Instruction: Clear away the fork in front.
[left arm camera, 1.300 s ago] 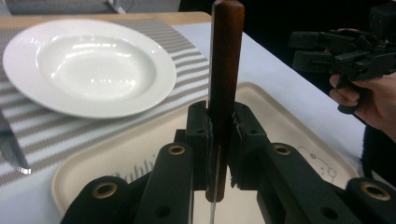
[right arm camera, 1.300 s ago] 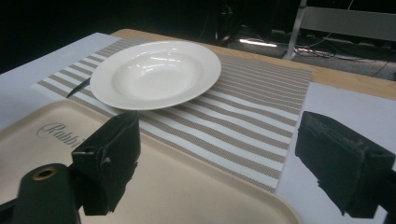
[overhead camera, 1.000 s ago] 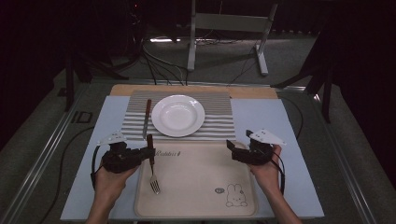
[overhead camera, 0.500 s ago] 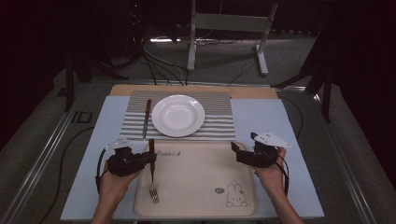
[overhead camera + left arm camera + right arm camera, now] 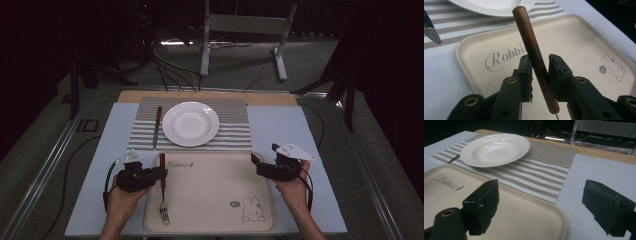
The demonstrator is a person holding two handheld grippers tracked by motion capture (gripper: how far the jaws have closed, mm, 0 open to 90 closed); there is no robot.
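We have the fork [image 5: 162, 192] lying on the tray [image 5: 215, 200], its wooden handle between the jaws of our left gripper [image 5: 540, 66], which have just been opening, pads off it. Right gripper [image 5: 256, 161] wide open, empty. Knife [image 5: 157, 126] and plate [image 5: 190, 123] on the striped mat [image 5: 235, 125]. Fork looks delivered; retreat is left.
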